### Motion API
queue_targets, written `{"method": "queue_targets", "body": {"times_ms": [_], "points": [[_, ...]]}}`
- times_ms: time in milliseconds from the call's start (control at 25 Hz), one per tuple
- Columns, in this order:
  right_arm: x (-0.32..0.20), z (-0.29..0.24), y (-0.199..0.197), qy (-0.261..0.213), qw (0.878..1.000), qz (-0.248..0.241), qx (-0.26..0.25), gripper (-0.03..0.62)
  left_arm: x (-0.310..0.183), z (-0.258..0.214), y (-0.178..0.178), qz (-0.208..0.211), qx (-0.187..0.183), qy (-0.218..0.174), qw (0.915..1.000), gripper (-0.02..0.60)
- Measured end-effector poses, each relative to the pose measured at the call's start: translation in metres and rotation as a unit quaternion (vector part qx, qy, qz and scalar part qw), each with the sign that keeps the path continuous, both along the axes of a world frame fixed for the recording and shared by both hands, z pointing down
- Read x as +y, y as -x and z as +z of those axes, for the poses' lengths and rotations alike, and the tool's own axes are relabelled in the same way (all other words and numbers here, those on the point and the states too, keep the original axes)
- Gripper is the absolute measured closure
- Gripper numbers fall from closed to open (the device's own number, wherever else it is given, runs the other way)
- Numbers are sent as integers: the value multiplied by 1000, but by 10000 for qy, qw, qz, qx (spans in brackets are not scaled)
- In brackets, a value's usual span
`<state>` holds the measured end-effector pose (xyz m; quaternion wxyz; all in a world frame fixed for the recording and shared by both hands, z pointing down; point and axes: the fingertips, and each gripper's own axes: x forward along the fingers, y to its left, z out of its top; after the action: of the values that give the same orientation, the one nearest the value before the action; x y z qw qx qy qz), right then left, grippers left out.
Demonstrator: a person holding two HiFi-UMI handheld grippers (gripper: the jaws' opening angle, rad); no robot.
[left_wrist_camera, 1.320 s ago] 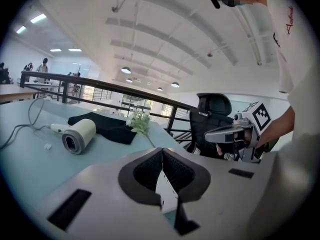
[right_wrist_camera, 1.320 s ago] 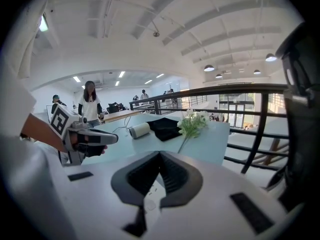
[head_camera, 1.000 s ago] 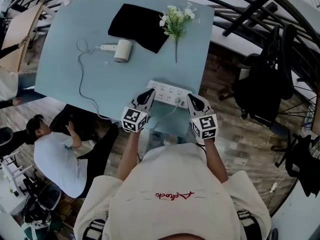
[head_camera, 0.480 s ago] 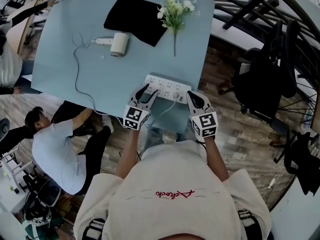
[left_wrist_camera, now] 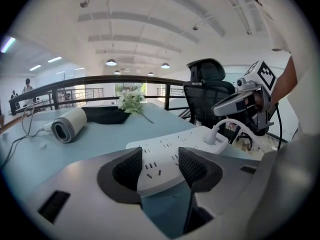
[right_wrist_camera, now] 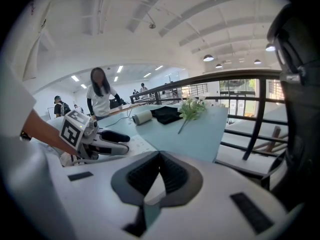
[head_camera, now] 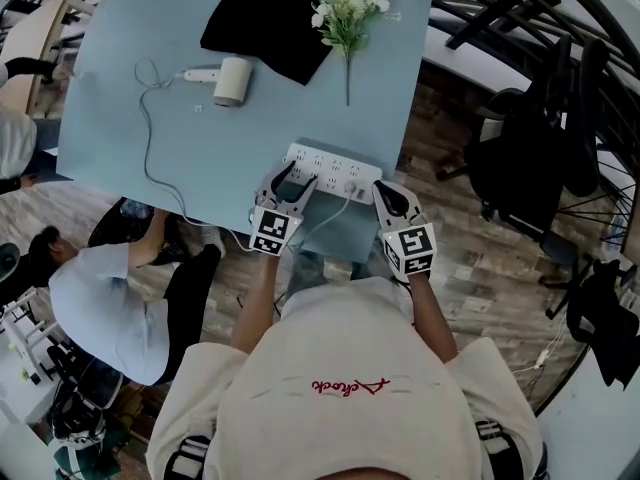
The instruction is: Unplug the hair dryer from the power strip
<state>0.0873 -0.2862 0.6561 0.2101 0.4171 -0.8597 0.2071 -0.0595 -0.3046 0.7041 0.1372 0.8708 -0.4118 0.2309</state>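
Observation:
A white power strip (head_camera: 333, 171) lies near the front edge of the light blue table (head_camera: 150, 138). A white plug (head_camera: 352, 190) sits in its right end, and its cord drops over the table's edge. The white hair dryer (head_camera: 228, 80) lies on its side at the back left with its cord looping left. My left gripper (head_camera: 284, 181) straddles the strip's left end; its jaws are opening, with the strip (left_wrist_camera: 170, 156) between the pads untouched. My right gripper (head_camera: 392, 198) hovers just off the strip's right end, shut and empty (right_wrist_camera: 159, 171).
A black cloth (head_camera: 265, 30) and a bunch of white flowers (head_camera: 345, 13) lie at the table's back. A black office chair (head_camera: 530, 168) stands to the right, beyond a dark railing. People sit on the floor at the left, below the table's edge.
My left gripper's jaws went from shut to wide open, and it sank onto the strip's left end. The right gripper stayed where it was, shut.

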Motion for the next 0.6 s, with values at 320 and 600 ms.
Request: {"method": "queue_targets", "body": {"times_ms": [320, 600], "points": [[2, 6, 4, 57, 9999, -67, -75, 576, -2, 1, -1, -73, 14, -74, 9999, 371], [16, 6, 18, 14, 9981, -541, -285, 444, -1, 1, -1, -39, 47, -62, 10000, 371]]}}
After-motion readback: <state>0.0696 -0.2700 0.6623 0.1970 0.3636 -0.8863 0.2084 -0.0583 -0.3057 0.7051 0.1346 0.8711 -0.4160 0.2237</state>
